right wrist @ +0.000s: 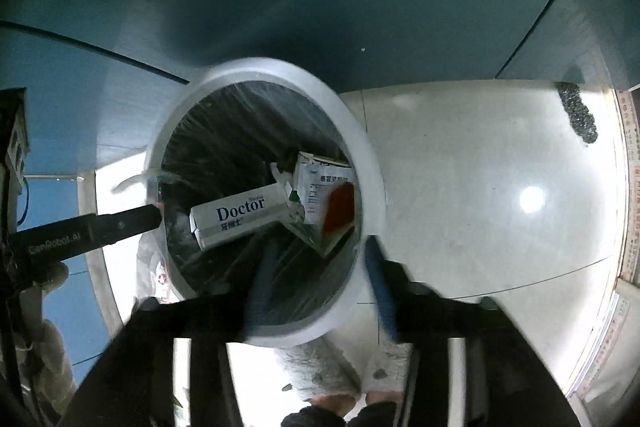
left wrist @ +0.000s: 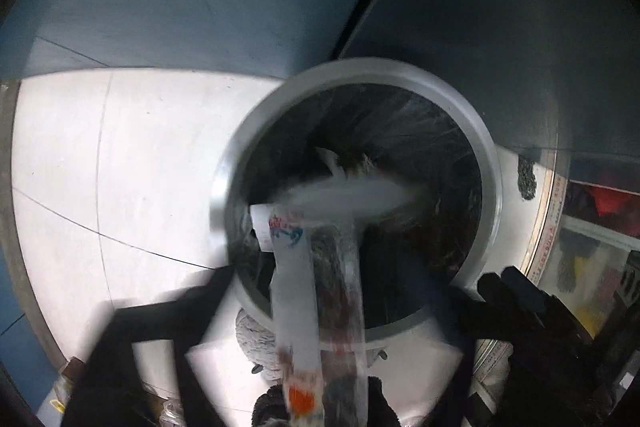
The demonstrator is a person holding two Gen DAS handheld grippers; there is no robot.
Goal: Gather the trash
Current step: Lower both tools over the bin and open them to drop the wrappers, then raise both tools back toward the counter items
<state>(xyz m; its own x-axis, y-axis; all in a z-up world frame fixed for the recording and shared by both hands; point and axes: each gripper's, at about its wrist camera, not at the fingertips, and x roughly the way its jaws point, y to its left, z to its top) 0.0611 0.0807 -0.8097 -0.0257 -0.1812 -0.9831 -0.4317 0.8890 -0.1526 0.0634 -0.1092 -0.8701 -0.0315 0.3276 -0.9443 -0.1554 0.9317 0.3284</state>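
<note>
A round grey-white bin (left wrist: pixel 490 187) with a dark plastic liner stands on the pale floor against a blue wall; it also shows in the right wrist view (right wrist: pixel 372 163). My left gripper (left wrist: pixel 332 287) is open above the bin's near rim, and a long white printed wrapper (left wrist: pixel 296 267) blurs between its fingers, over the bin mouth. Whether anything grips the wrapper I cannot tell. My right gripper (right wrist: pixel 320 275) is open and empty over the bin. Inside lie a white "Doctor" box (right wrist: pixel 236 221) and a white and red sachet (right wrist: pixel 332 199).
The left gripper's black finger (right wrist: pixel 96 237) crosses the bin's left rim in the right wrist view. A dark patch (right wrist: pixel 578 115) lies on the floor by the wall. White slippers (right wrist: pixel 316 371) stand below the bin. Shelving with clutter (left wrist: pixel 592 247) is at the right.
</note>
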